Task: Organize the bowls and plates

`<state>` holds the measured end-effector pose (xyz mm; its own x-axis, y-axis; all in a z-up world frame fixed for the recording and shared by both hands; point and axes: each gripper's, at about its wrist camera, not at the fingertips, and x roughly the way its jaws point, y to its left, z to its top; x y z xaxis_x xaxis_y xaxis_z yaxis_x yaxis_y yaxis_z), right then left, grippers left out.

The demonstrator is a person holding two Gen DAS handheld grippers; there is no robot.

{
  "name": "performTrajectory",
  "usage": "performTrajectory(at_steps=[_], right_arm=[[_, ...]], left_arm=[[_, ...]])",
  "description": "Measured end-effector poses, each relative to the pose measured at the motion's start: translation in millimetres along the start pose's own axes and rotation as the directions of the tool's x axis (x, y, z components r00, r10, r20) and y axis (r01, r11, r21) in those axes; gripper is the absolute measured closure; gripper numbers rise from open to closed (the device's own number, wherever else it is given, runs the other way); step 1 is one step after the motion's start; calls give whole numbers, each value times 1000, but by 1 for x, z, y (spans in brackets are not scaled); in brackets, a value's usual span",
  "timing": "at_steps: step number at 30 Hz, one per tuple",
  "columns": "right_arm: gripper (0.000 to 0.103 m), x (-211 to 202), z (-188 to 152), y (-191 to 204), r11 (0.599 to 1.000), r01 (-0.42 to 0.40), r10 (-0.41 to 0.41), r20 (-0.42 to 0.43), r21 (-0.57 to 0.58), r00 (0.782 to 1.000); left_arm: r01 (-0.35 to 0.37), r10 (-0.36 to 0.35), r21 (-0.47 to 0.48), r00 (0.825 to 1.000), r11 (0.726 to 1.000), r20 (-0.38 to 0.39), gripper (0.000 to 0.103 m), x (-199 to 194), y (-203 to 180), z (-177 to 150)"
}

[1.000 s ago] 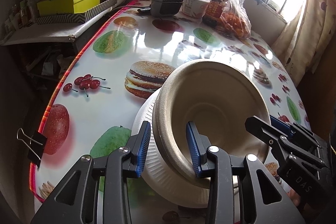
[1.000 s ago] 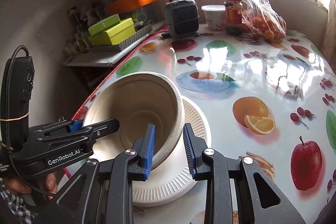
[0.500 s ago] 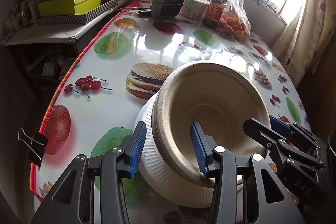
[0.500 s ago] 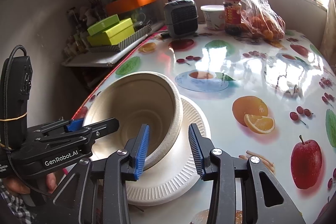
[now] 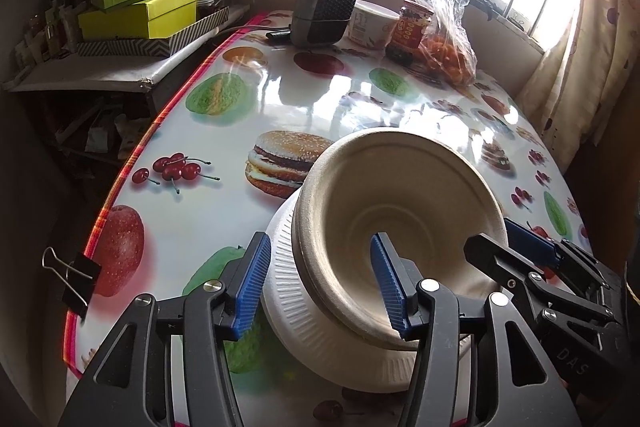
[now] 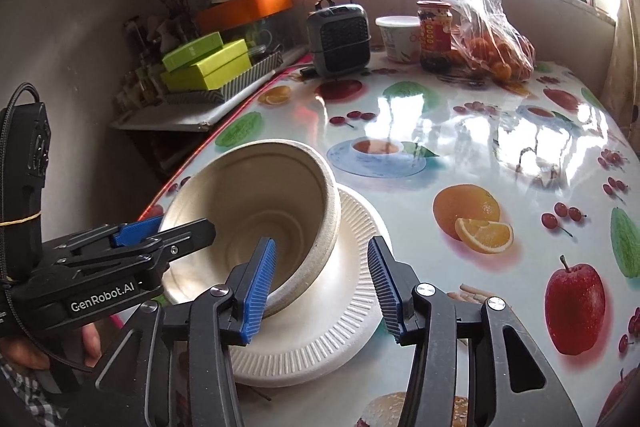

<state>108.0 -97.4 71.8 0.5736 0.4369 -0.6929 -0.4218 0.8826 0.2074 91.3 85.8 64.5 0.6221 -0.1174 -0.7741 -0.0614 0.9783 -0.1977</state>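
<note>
Bowl (image 5: 400,223) sat on plate (image 5: 320,339), near worktop (image 5: 280,107) edge closest to both cameras. Looked like moulded pulp bowl on ribbed paper plate: judged very light, fairly stiff but crushable at rim, matte so not slippery, apt to skid on glossy cloth if nudged. Not fragile. Best taken by rim wall, 1 pad inside and 1 outside, as both tools were placed; plate better pinched at fluted edge (image 6: 344,331).

Left hand-held gripper (image 5: 320,287) straddled near-left rim, jaws opening, inner pad inside bowl, outer pad off plate side, visible gap both sides, so nothing gripped. Right hand-held gripper (image 6: 322,287) straddled opposite rim, jaws opening too, left pad inside bowl, right pad above plate rim, rim wall clear of both pads. Right less wide than left. Release looked under way, judged as bowl already set down on plate.

Both tools pitched steeply down toward stack from near side, converging on bowl, each visible in other's view. Part of a hand (image 6: 24,347) and checked sleeve seen under left tool in right view.

Clutter at far end only: heater (image 5: 322,11), tub (image 5: 372,25), jar (image 5: 410,31), bagged fruit (image 5: 444,39). Well apart from stack.
</note>
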Motion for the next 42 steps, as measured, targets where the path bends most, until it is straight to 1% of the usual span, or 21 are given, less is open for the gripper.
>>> performTrajectory(at_steps=[1, 4, 10, 18, 21, 23, 27, 32, 36, 42], right_arm=[[54, -1, 0, 1, 1000, 3, -3, 1, -2, 1000], [52, -4, -1, 2, 1000, 11, -11, 10, -7, 1000], [50, -10, -4, 4, 1000, 25, -25, 26, -8, 999], [48, -22, -8, 8, 999, 40, -39, 56, -15, 998], [47, -27, -11, 10, 999, 50, -49, 68, -21, 996], [47, -31, -14, 11, 998, 57, -55, 76, -27, 996], [44, -37, -20, 13, 997, 75, -72, 90, -33, 993], [44, -45, -28, 13, 996, 87, -83, 100, -31, 991], [44, -51, -33, 14, 995, 94, -90, 107, -30, 990], [44, -57, -44, 17, 994, 103, -98, 112, -33, 989]], left_arm=[[-1, 1, 0, 1000, 1000, 2, 46, -1, 0, 0], [-5, 5, 2, 1000, 1000, 19, 45, -5, -1, -1], [-12, 12, 5, 999, 1000, 34, 45, -12, -2, -4], [-12, 11, 17, 997, 1000, 74, 45, -28, -4, -10], [-38, 35, 22, 995, 999, 94, 43, -35, -4, -13], [-47, 45, 21, 993, 999, 106, 39, -39, -3, -15], [-67, 62, 29, 988, 997, 143, 39, -50, -1, -21], [-78, 75, 18, 986, 997, 148, 39, -55, 5, -29], [-65, 61, 18, 986, 998, 158, 39, -60, 6, -36], [-78, 75, 14, 986, 997, 150, 39, -62, 10, -50]])
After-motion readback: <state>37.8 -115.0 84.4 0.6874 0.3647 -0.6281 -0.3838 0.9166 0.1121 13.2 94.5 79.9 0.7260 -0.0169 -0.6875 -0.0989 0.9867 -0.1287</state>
